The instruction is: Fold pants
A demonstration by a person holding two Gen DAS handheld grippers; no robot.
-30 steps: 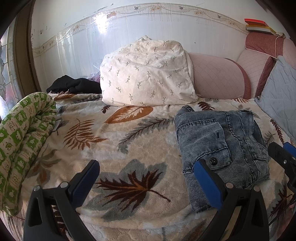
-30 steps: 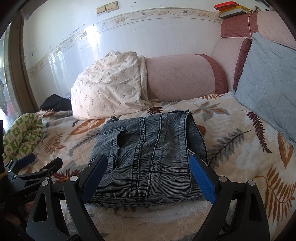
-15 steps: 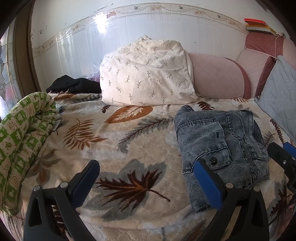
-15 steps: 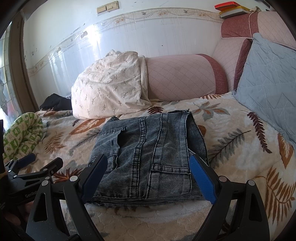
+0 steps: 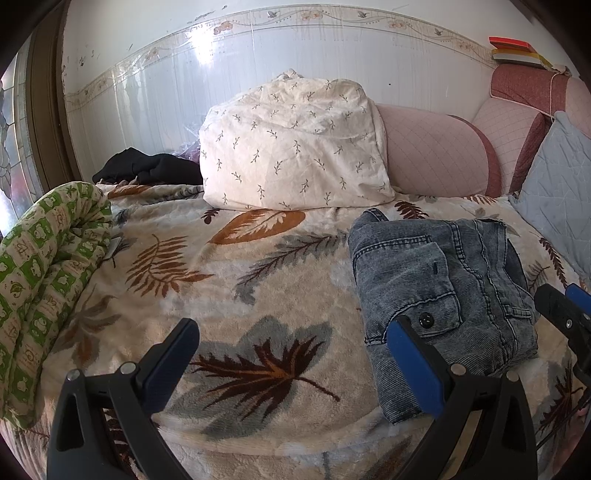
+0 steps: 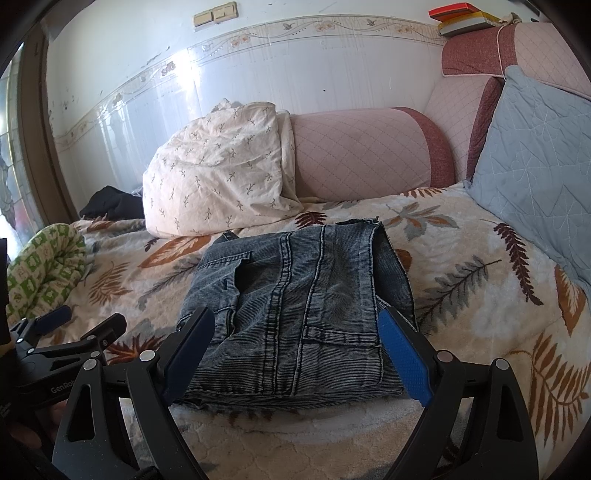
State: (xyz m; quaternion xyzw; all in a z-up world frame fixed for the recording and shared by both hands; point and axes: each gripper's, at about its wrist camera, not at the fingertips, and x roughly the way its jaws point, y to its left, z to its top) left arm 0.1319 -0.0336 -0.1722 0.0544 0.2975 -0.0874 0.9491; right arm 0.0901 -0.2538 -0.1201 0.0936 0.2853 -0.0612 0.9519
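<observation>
Grey-blue denim pants (image 6: pixel 295 306) lie folded into a compact rectangle on the leaf-patterned blanket (image 6: pixel 472 295); in the left wrist view the pants (image 5: pixel 436 295) sit at the right. My right gripper (image 6: pixel 295 350) hovers just before their near edge, open, its blue pads on either side and not touching the cloth. My left gripper (image 5: pixel 291 354) stands open over bare blanket (image 5: pixel 184 277) to the left of the pants, nothing between its fingers. Each gripper shows in the other's view, the left gripper (image 6: pixel 70 325) at the left edge and the right gripper (image 5: pixel 569 306) at the right edge.
A cream leaf-print pillow (image 5: pixel 295 147) and a pink bolster (image 5: pixel 436 155) line the wall. A grey-blue cushion (image 6: pixel 539 155) leans at the right. A rolled green quilt (image 5: pixel 40 277) lies at the left, dark clothing (image 5: pixel 147 170) behind it. Books (image 6: pixel 465 14) rest on the headboard.
</observation>
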